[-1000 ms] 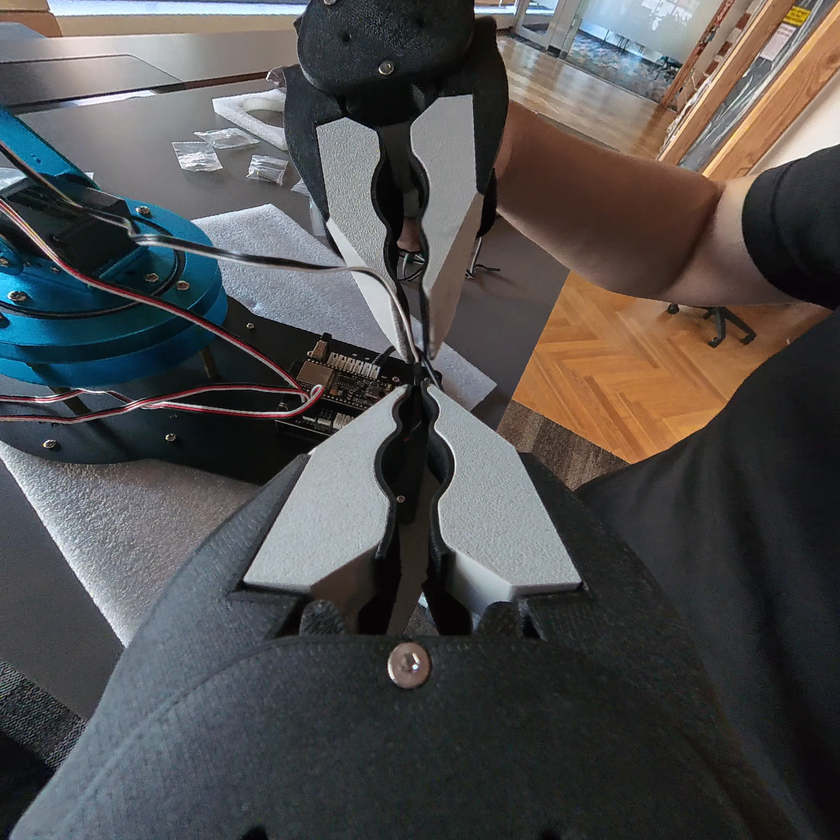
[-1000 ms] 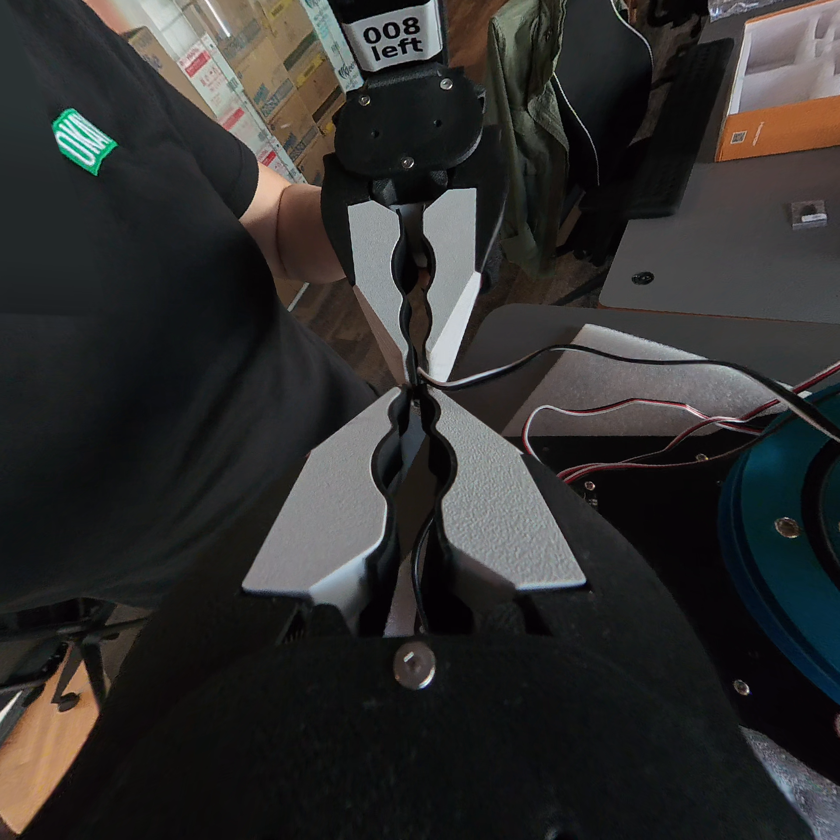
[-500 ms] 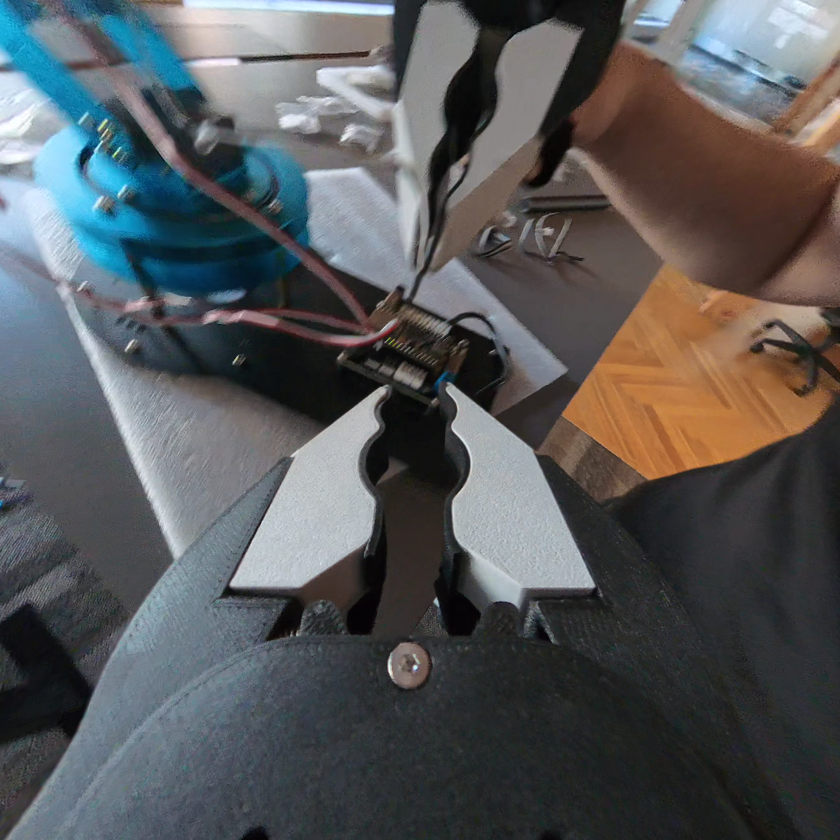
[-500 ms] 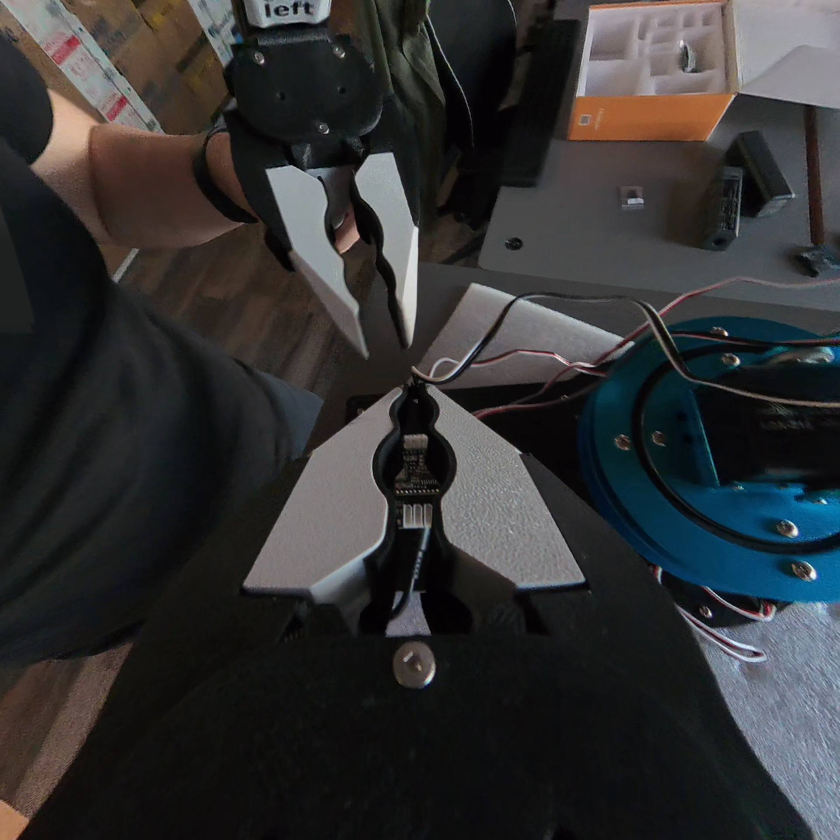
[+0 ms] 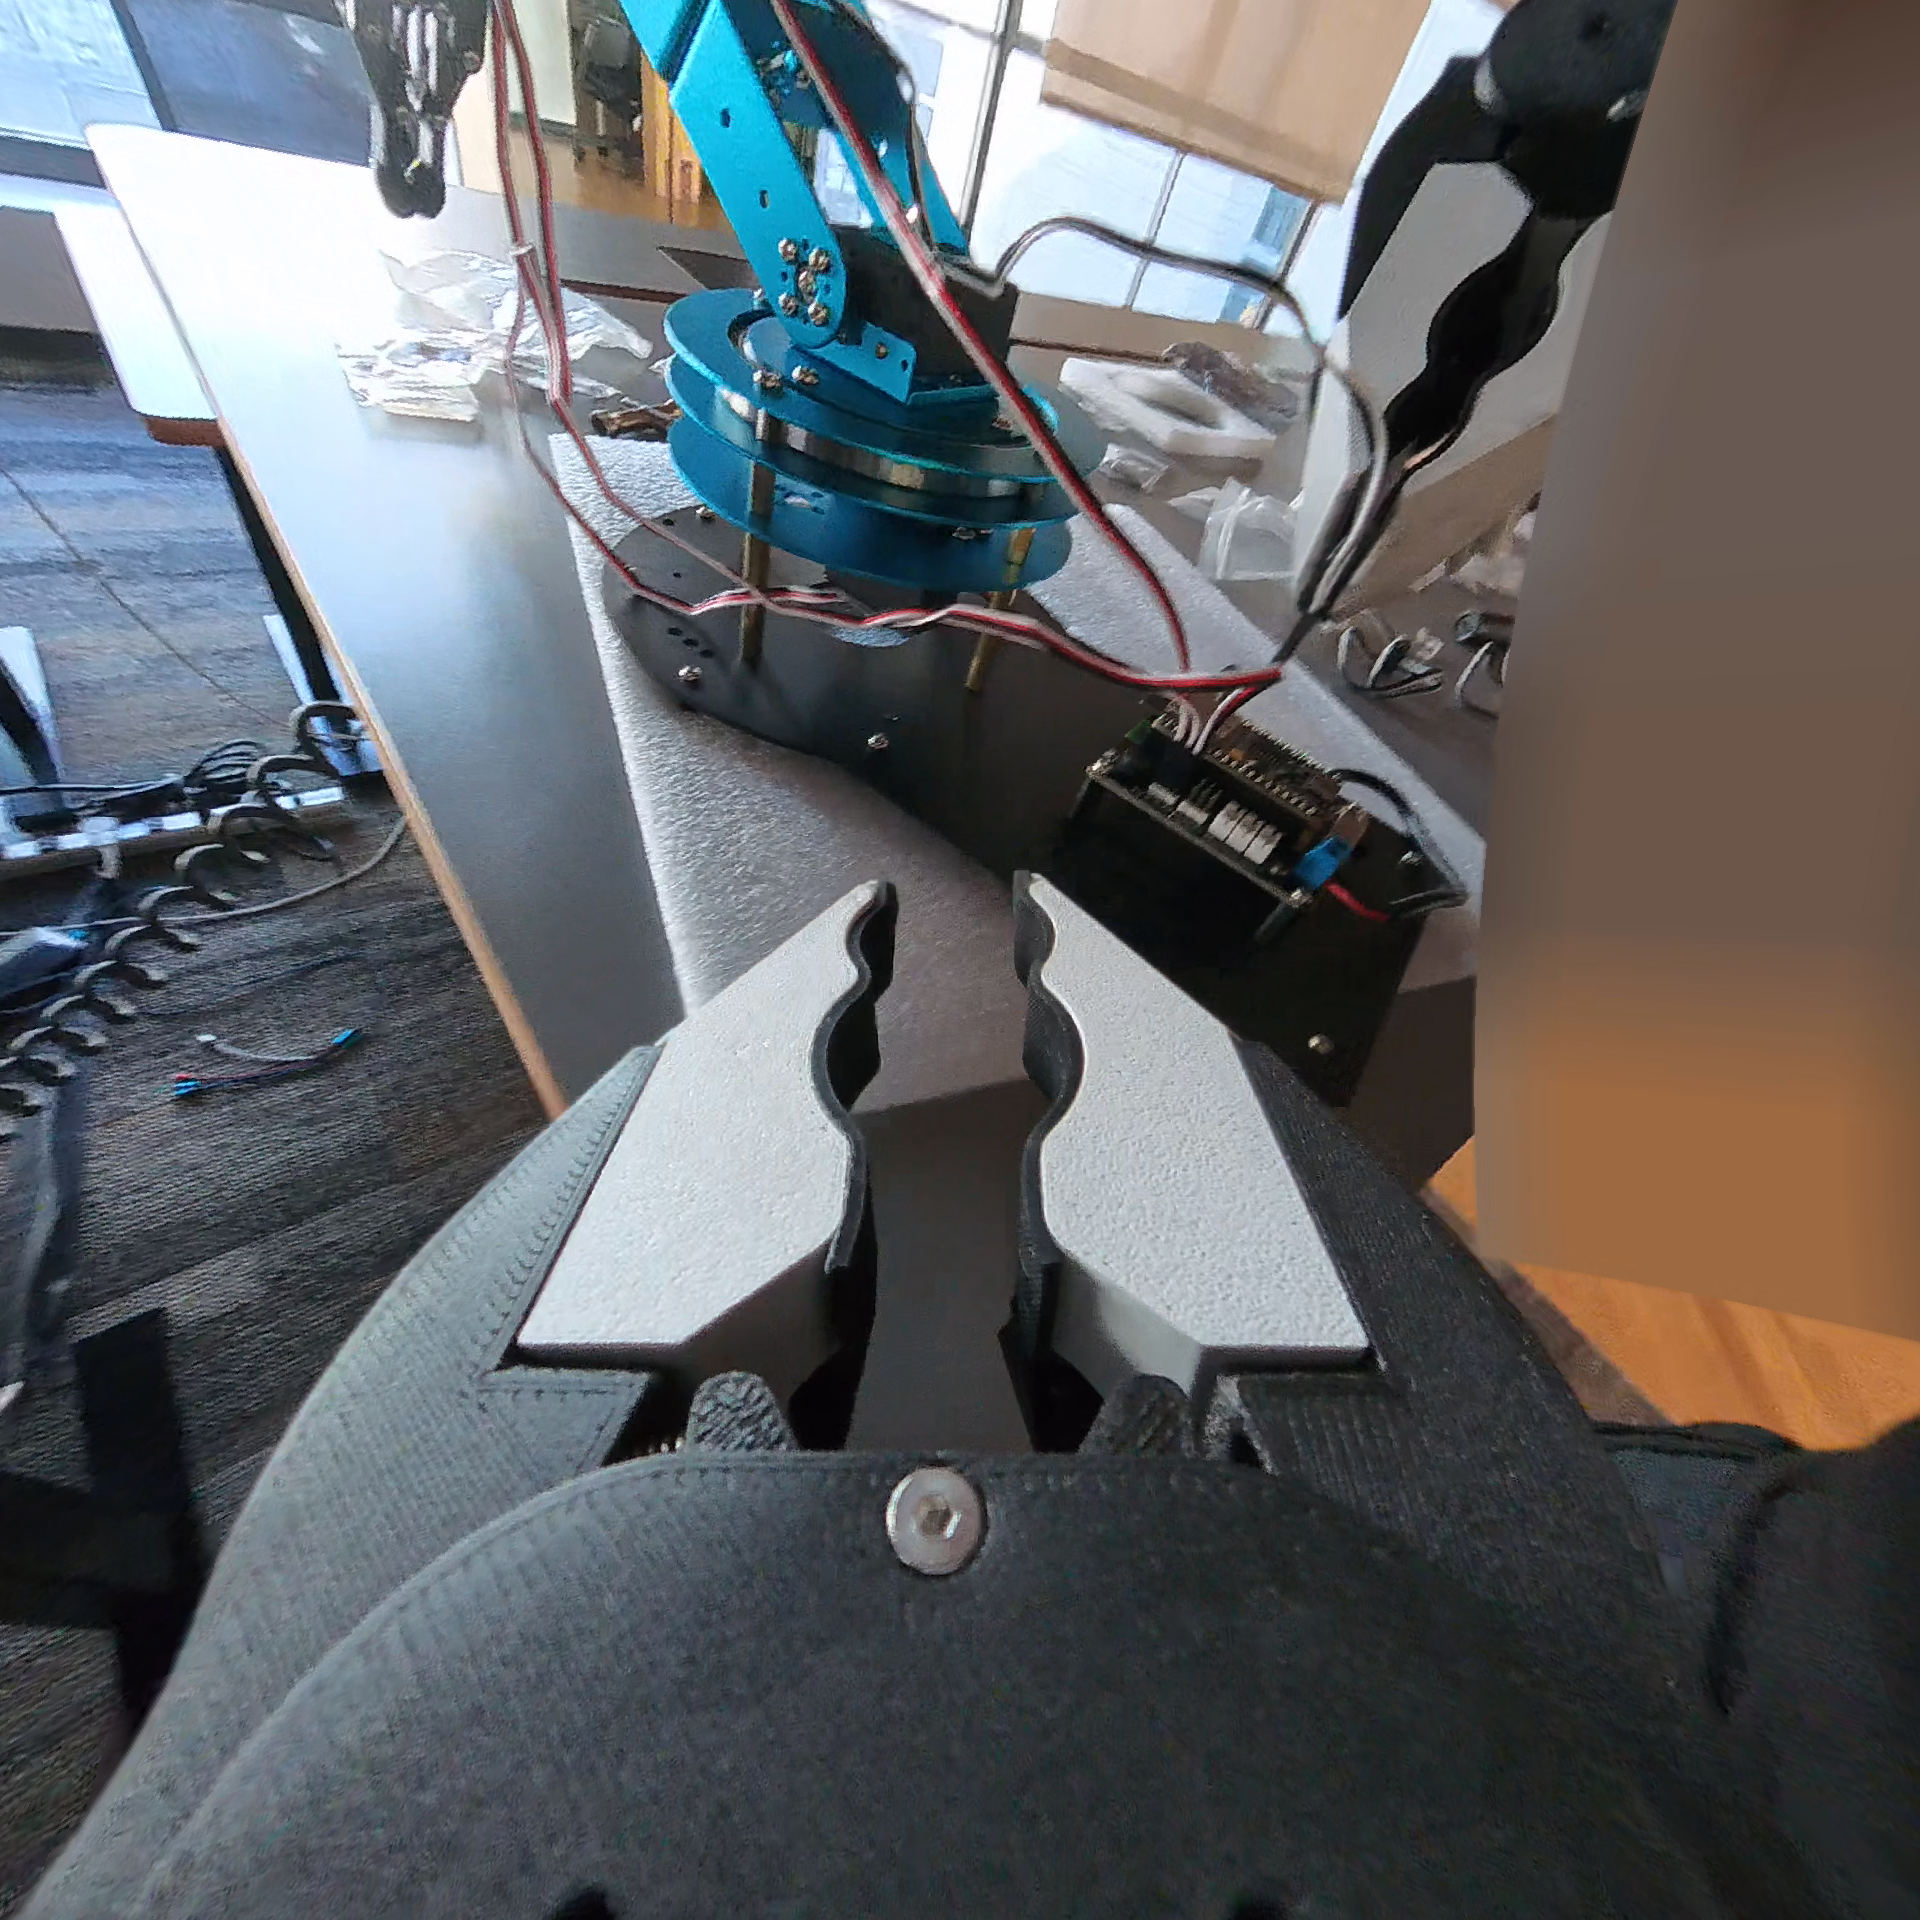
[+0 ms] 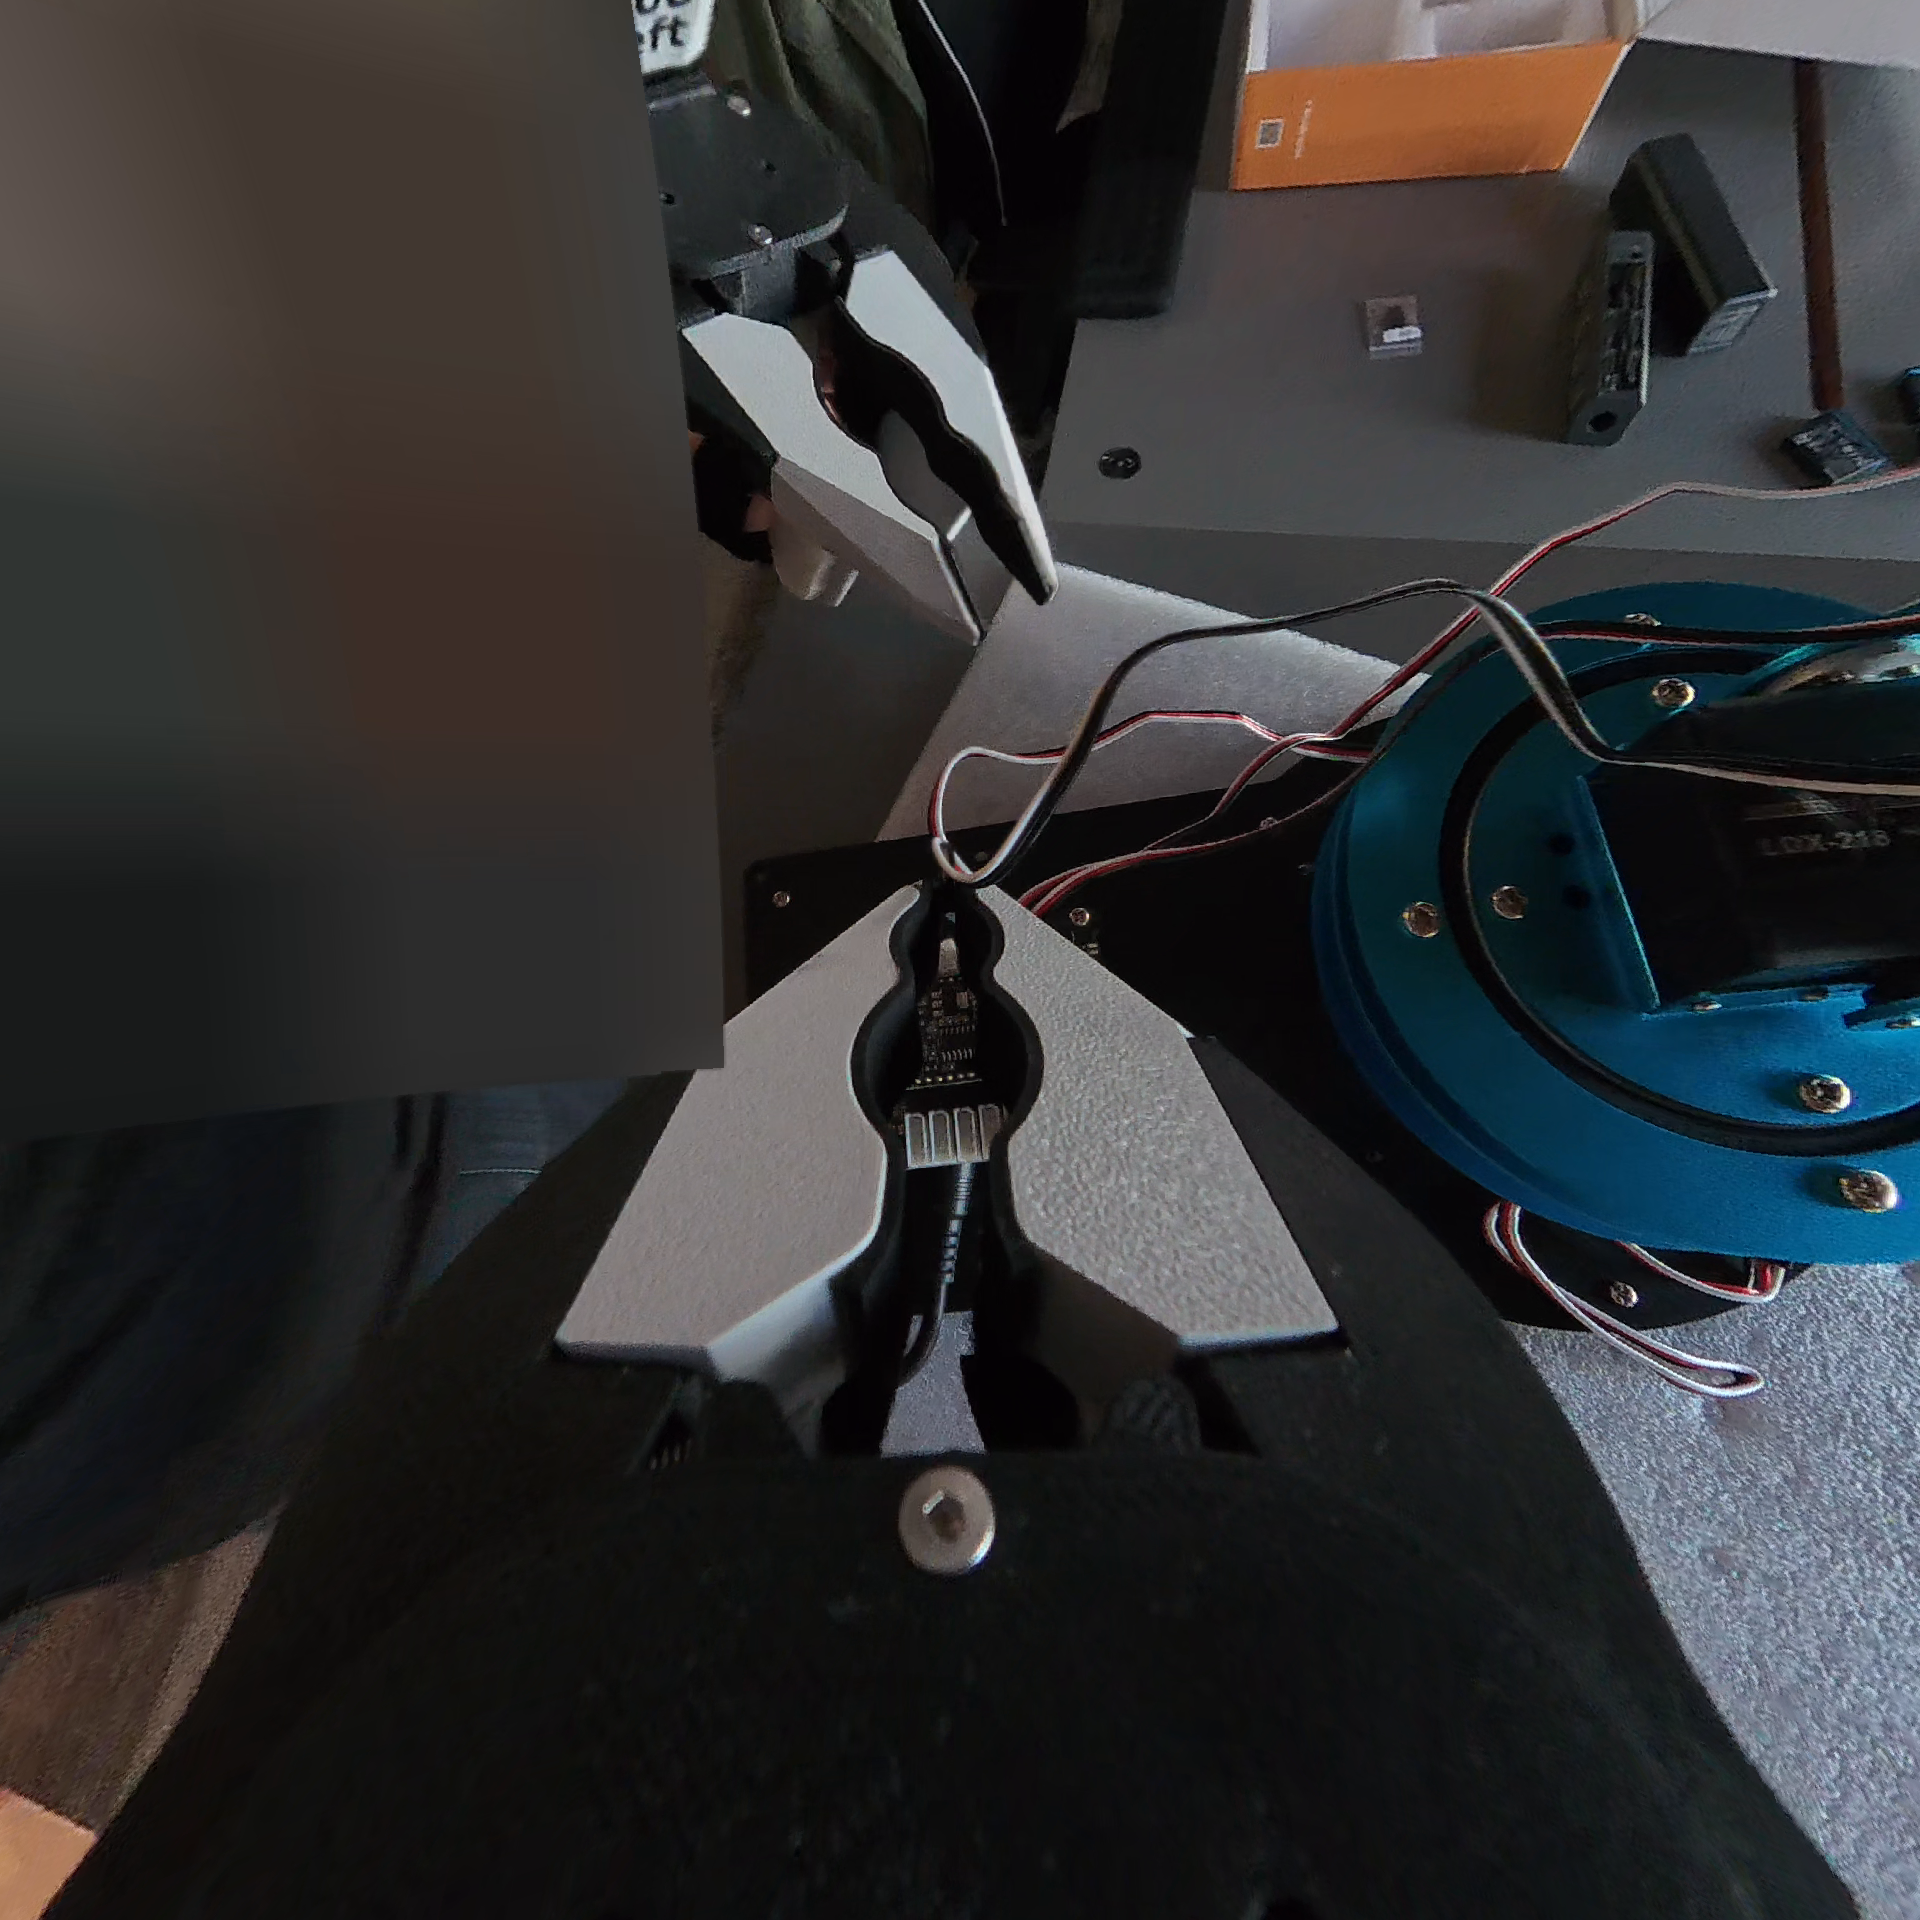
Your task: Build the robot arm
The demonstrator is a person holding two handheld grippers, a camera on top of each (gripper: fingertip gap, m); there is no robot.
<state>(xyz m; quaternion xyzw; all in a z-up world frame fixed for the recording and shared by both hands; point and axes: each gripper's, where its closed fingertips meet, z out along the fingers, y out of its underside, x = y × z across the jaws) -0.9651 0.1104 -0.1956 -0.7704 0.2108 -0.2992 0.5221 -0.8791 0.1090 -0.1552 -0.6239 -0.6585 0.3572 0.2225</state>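
Note:
A blue metal robot arm kit (image 5: 862, 436) stands on a black base plate (image 5: 790, 707) with a circuit board (image 5: 1226, 800) at its near end. My right gripper (image 6: 951, 883) is shut on the end of a black, red and white servo cable (image 6: 1247, 623) and holds it just above the board (image 6: 945, 1039), which shows through the gap between its fingers. The right gripper also shows in the left wrist view (image 5: 1314, 597), with the cable end pointing down at the board. My left gripper (image 5: 951, 899) is open and empty, back from the board; in the right wrist view (image 6: 1003, 608) it hangs apart from the cable.
A white foam sheet (image 5: 727, 831) lies under the kit on a dark table (image 5: 447, 540). Plastic bags (image 5: 457, 332) and foam pieces lie behind. An orange box (image 6: 1423, 114) and black parts (image 6: 1673, 260) sit on a grey table. Cables lie on the floor (image 5: 156, 831). Tip to tip, the grippers are about 10 cm apart.
My left gripper has let go of the cable, opened and drawn back from the right gripper. My right gripper has kept the cable end and carried it over the circuit board.

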